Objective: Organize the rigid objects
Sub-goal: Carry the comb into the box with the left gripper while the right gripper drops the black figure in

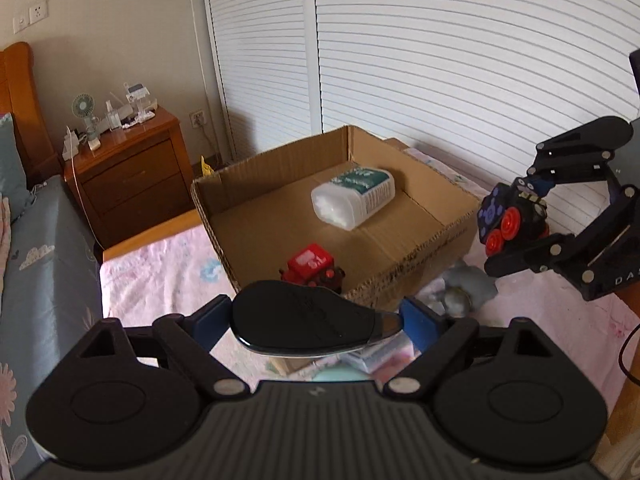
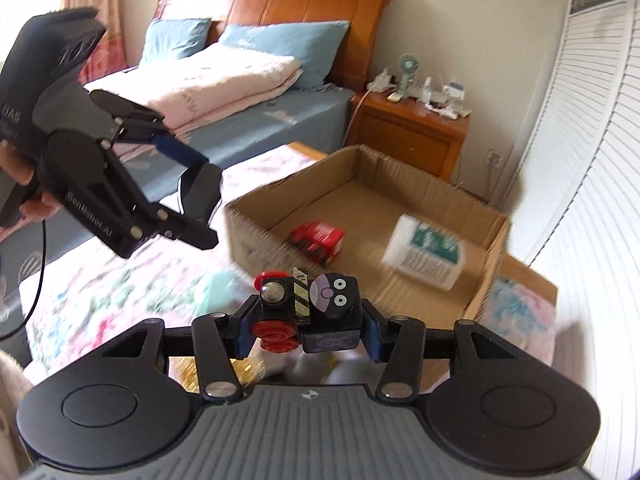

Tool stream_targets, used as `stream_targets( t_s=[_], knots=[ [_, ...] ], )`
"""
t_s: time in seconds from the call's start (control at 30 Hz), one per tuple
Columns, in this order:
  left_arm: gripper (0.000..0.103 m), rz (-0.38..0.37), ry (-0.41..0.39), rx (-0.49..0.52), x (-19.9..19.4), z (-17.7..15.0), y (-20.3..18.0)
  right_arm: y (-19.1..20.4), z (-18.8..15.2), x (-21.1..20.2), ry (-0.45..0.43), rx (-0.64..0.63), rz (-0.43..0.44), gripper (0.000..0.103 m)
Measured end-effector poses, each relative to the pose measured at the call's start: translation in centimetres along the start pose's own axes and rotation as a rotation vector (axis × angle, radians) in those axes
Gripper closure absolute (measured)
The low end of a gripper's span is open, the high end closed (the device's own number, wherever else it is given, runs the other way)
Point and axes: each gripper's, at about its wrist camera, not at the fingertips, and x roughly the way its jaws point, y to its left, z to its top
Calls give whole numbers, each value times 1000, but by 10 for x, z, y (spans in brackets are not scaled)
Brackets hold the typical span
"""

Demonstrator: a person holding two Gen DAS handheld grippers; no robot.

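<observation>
Black toy train [image 2: 310, 312] between right jaws

A bedroom in daylight. White louvred doors [image 1: 440, 60] fill one side. Beside them, cream walls [image 1: 120, 20] carry a socket plate [image 1: 30, 16] high up and another low socket [image 1: 197, 117]. A wooden nightstand [image 1: 132, 176] stands in the corner, cluttered with a small green fan [image 1: 84, 110] and bottles. The bed's carved wooden headboard [image 2: 276, 4] backs two blue pillows [image 2: 280, 46] and a folded pink quilt [image 2: 224, 80] on a blue sheet [image 2: 256, 128]. A pink curtain [image 2: 80, 0] hangs at the far side.
</observation>
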Motion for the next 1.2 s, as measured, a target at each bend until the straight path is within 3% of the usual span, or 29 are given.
stream_targets(
  t_s=[0.13,0.17,0.2,0.27,0.3,0.87,1.2],
  knots=[
    [14,17,-14,2,14,21,5,-26,22,11,-15,54,-67,47],
    [14,19,-14,-1,18,26,6,-30,26,13,-27,74,-97,43],
    [14,17,-14,-2,22,30,7,-35,29,17,-31,100,-116,25],
    [14,10,-14,-6,29,37,8,-40,31,20,-46,127,-127,6],
    [14,7,-9,-7,31,39,7,-41,30,20,-57,134,-140,1],
    [13,51,44,-64,73,82,20,-14,-10,14,55,262,-186,0],
    [9,114,55,-155,99,104,36,-5,-18,2,52,271,-220,0]
  ],
)
